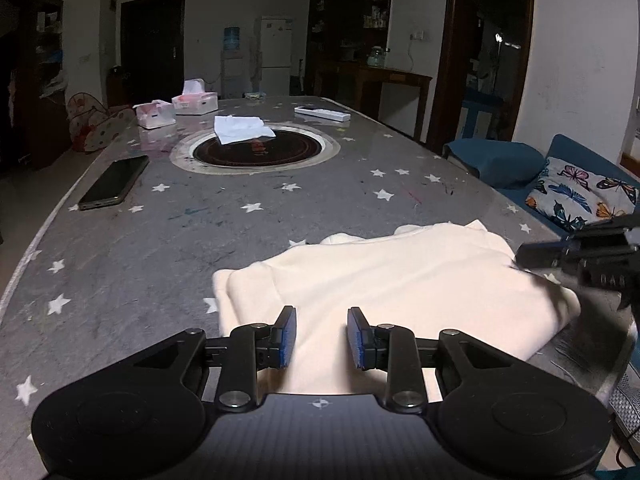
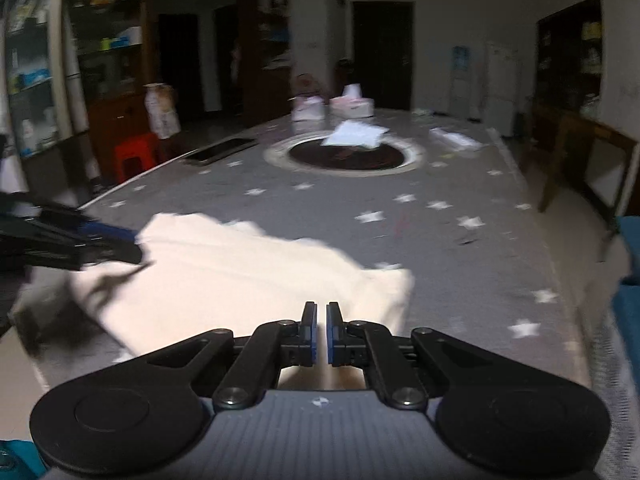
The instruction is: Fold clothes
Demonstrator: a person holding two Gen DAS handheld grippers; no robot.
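While I look along my left gripper [image 1: 321,338], its blue pads stand spread with nothing between them, hanging over the near part of the cream garment [image 1: 400,288], which lies folded flat on the grey star-printed table [image 1: 140,260]. Ahead of the fingers the cloth ends in a rumpled edge and bare tabletop runs on to a round dark inset [image 1: 256,148]; a phone [image 1: 114,182] lies far ahead to the left, near the table's curved left edge. To the right, the right gripper [image 1: 576,256] reaches in over the garment's right edge, beyond it a blue sofa with a butterfly cushion [image 1: 580,196]. From the right wrist, blurred, the right gripper [image 2: 321,332] has its pads nearly pressed together, a thin slit left, gripping nothing I can see, above the garment's [image 2: 240,280] near right corner. Open table stretches ahead and to the right; the left gripper [image 2: 80,240] enters from the left.
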